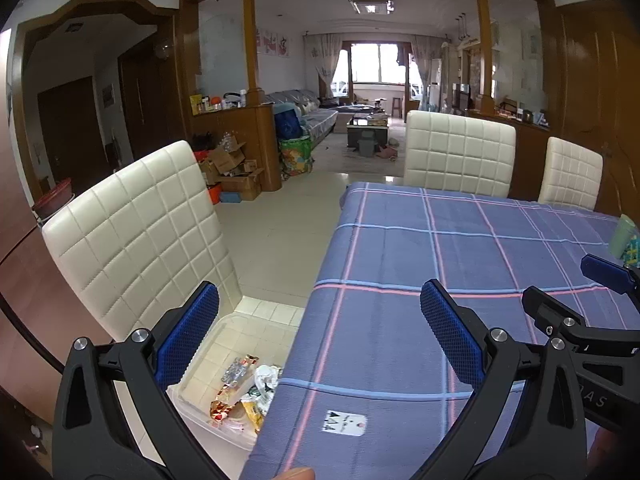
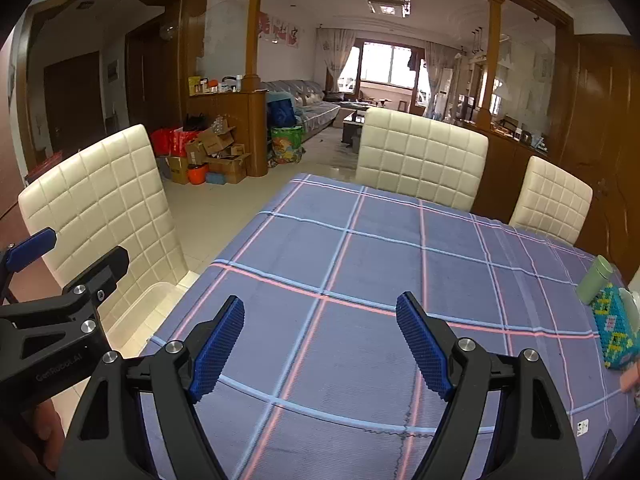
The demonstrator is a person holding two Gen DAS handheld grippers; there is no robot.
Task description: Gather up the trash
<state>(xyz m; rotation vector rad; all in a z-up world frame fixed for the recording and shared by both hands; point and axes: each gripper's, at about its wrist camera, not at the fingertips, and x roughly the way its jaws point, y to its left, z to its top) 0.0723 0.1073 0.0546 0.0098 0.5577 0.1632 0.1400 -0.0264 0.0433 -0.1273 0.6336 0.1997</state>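
A clear plastic bin (image 1: 208, 416) sits on the white chair seat at the table's left edge. It holds several crumpled wrappers (image 1: 244, 396). In the left wrist view my left gripper (image 1: 320, 300) is open and empty, straddling the table edge above the bin. My right gripper (image 2: 320, 306) is open and empty above the blue plaid tablecloth (image 2: 360, 264). Each gripper shows at the side of the other's view, the left one in the right wrist view (image 2: 72, 256), the right one in the left wrist view (image 1: 568, 284). The bin's rim shows in the right wrist view (image 2: 156, 292).
White quilted chairs stand at the left (image 1: 136, 232), far side (image 1: 460, 152) and far right (image 2: 552, 204). A green cup (image 2: 596, 280) and a beaded tissue box (image 2: 612, 328) sit at the table's right edge. A small white tag (image 1: 344, 422) lies on the cloth.
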